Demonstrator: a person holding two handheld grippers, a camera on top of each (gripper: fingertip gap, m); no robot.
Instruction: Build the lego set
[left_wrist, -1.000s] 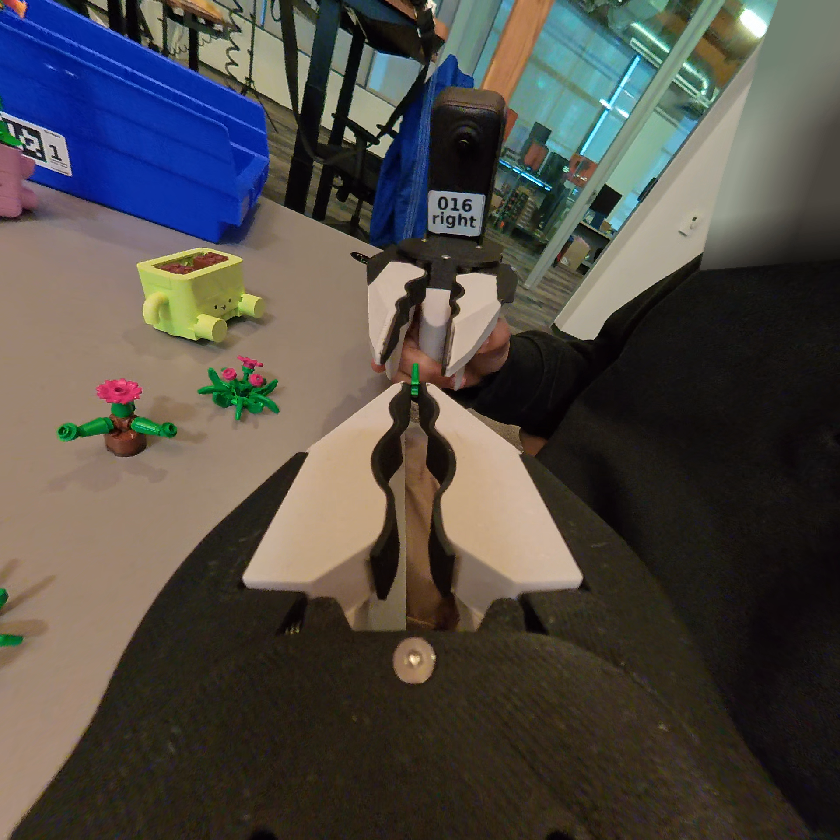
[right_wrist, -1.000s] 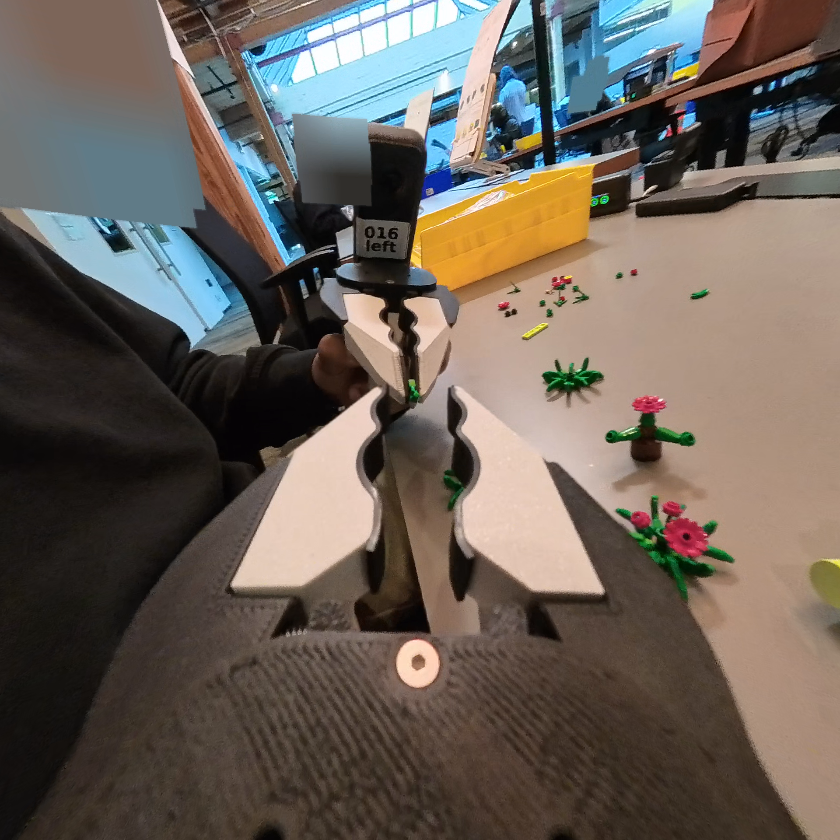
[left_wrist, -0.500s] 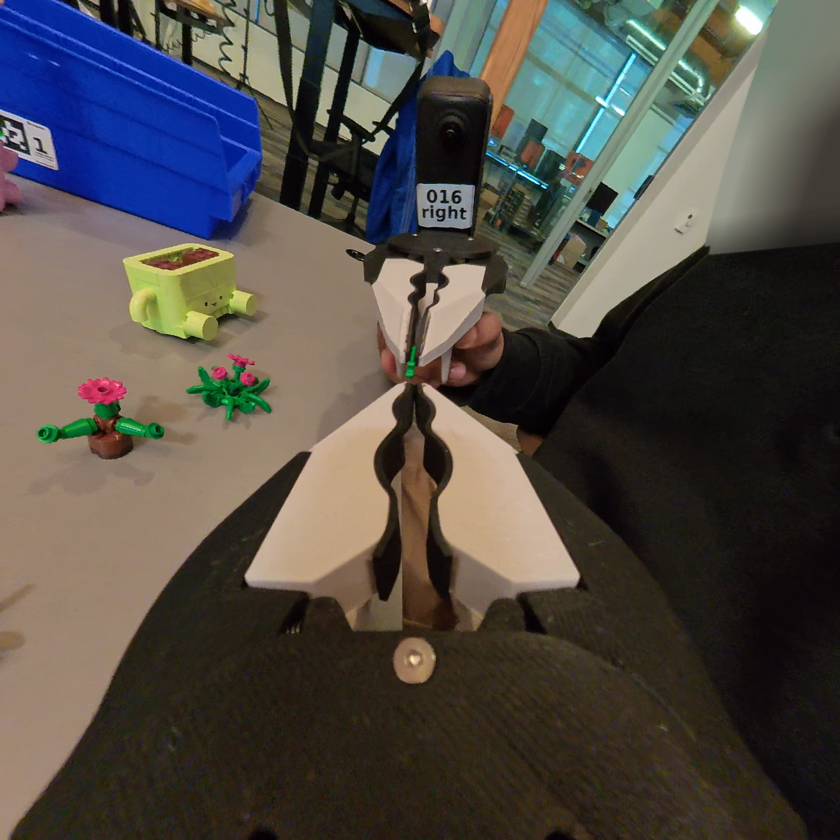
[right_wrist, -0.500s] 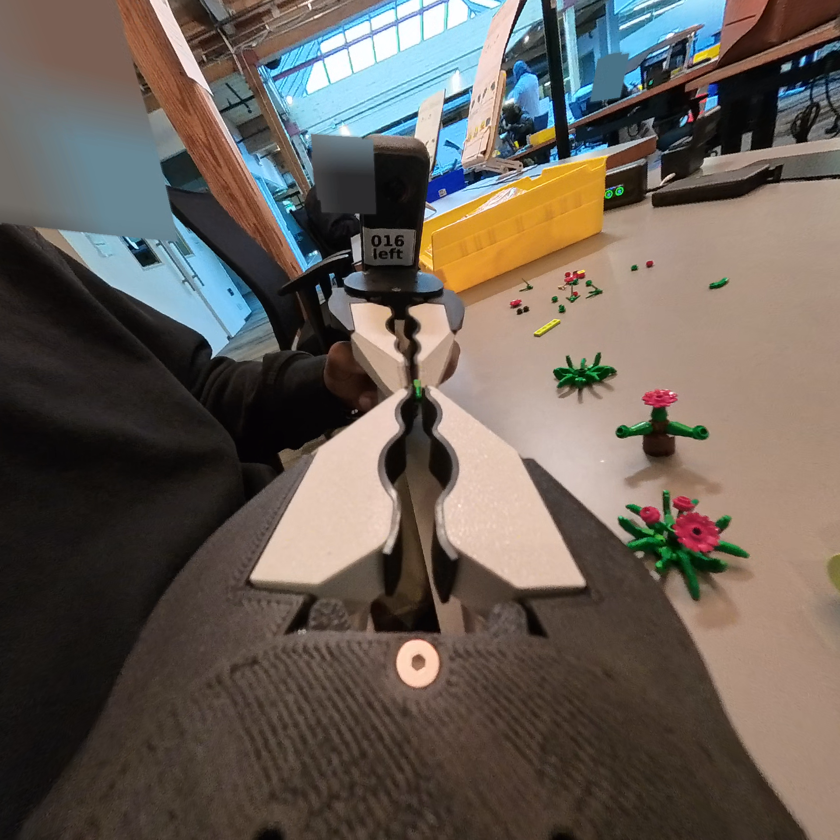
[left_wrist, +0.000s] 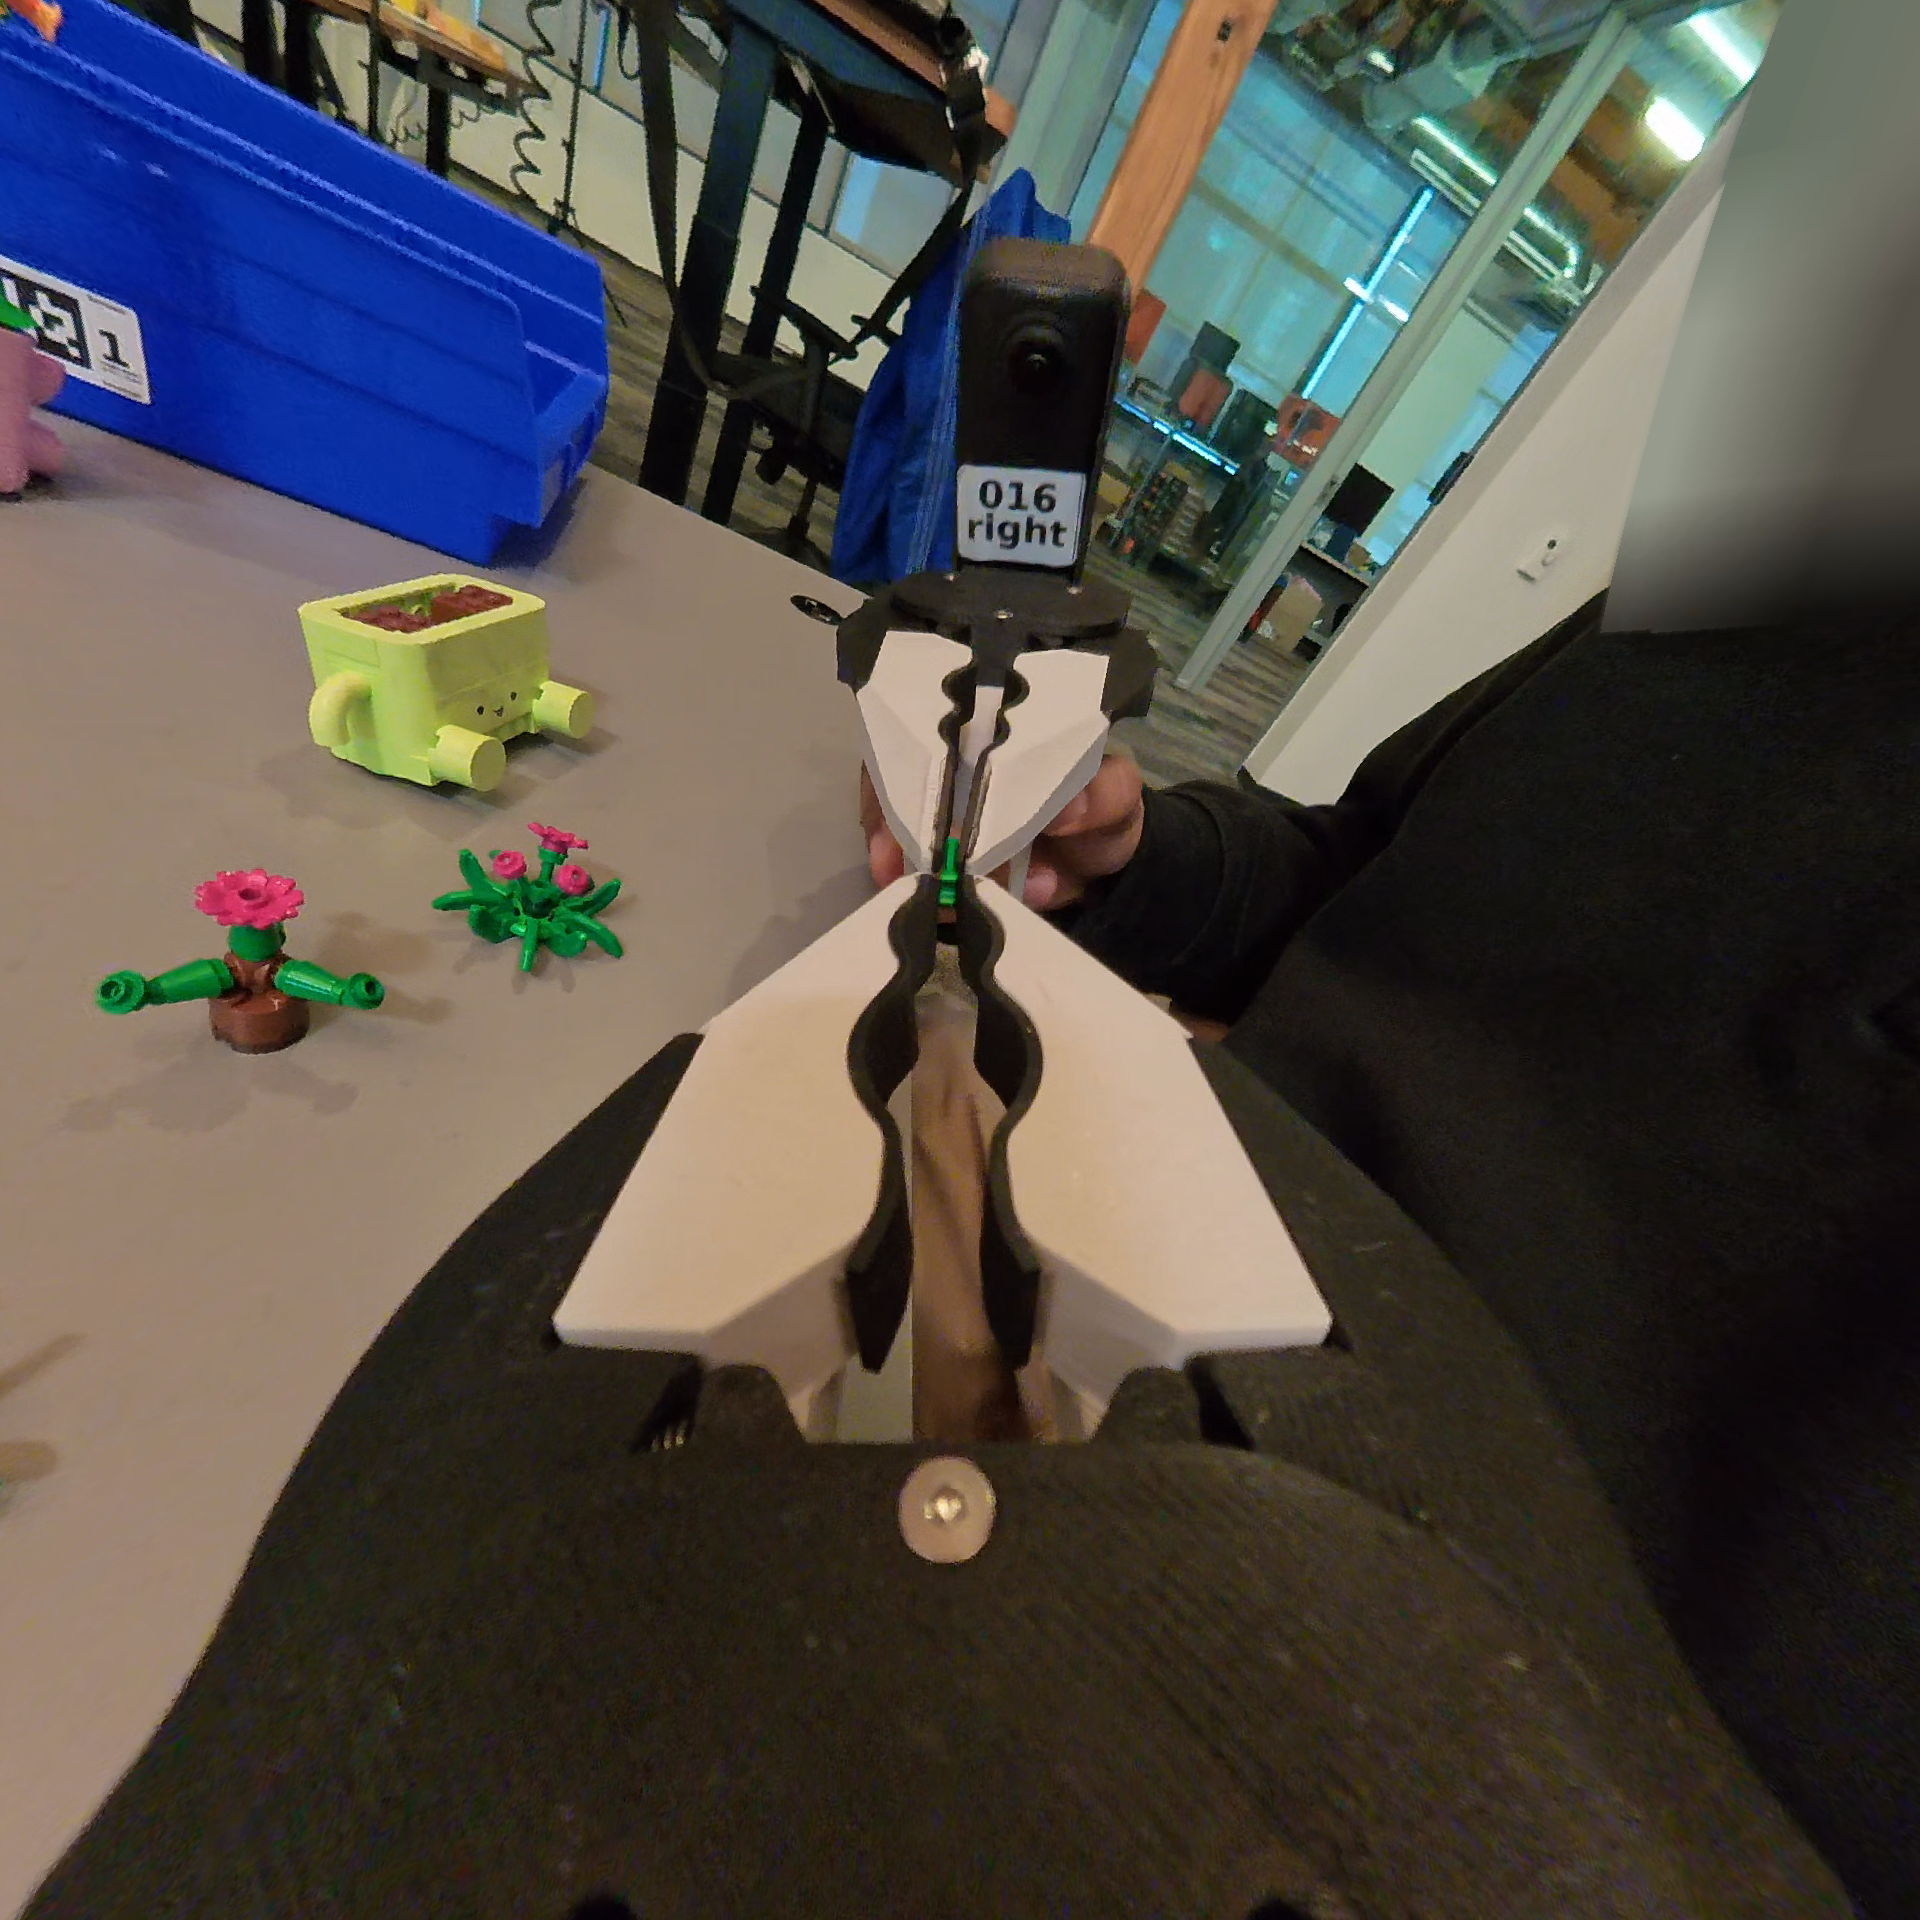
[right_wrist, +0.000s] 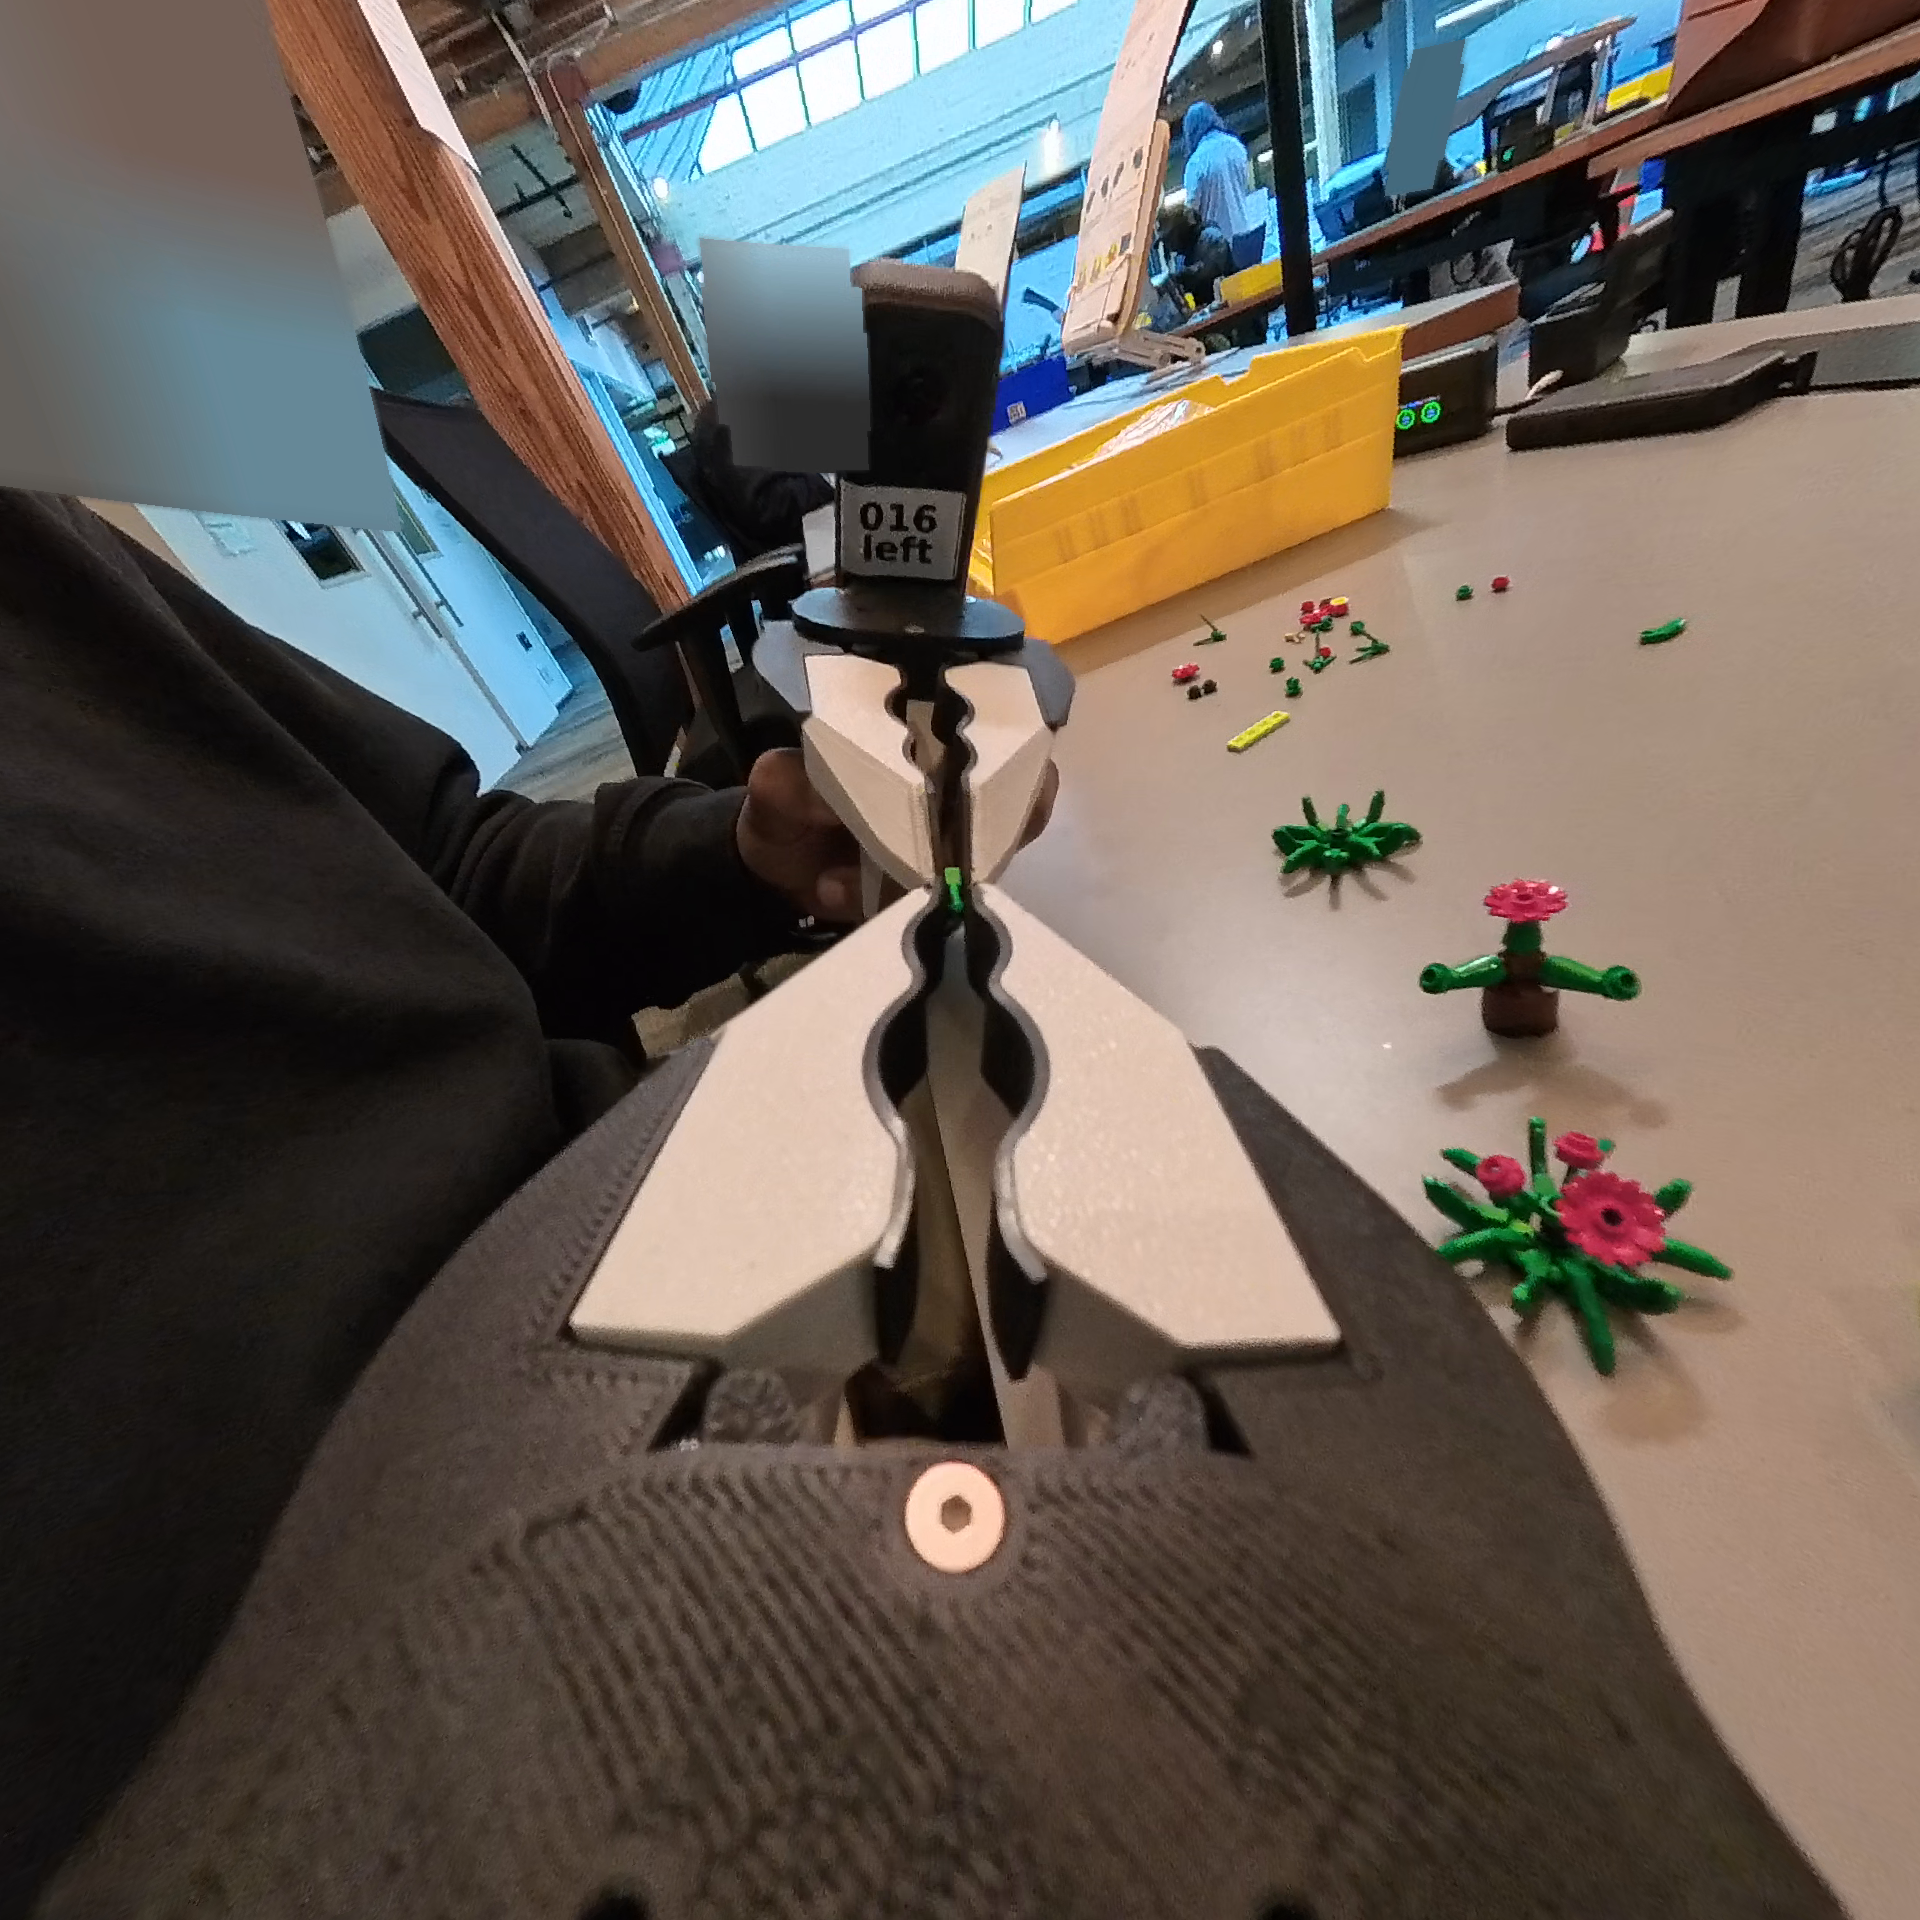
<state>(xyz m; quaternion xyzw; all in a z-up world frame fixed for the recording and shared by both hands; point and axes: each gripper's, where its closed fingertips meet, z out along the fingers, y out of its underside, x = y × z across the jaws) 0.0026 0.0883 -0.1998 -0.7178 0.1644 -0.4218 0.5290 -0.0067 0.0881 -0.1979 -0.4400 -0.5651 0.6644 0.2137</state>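
Note:
A small green lego stem (left_wrist: 948, 871) is held in the air between two grippers that meet tip to tip above the table's near edge. My left gripper (left_wrist: 945, 896) is shut on one end of it. My right gripper (right_wrist: 951, 906) is shut on the other end; the stem (right_wrist: 951, 888) shows as a green sliver at its tips. The right gripper (left_wrist: 951, 844) faces me in the left wrist view, and the left gripper (right_wrist: 948, 868) faces me in the right wrist view. Most of the stem is hidden by the fingers.
On the grey table (left_wrist: 156, 1195) stand a lime-green pot (left_wrist: 426, 681), a pink flower on a brown base (left_wrist: 244, 961) and a leafy plant with pink blossoms (left_wrist: 530, 904). A blue bin (left_wrist: 291, 312), a yellow bin (right_wrist: 1195, 499), bare green leaves (right_wrist: 1340, 836) and loose small pieces (right_wrist: 1309, 644) lie farther off. Both grippers' tips are roughly 15 cm from the lime-green pot (left_wrist: 426, 681).
My right gripper was open a second ago and has shut on the green stem held by the left gripper. The two grippers have drawn tip to tip.

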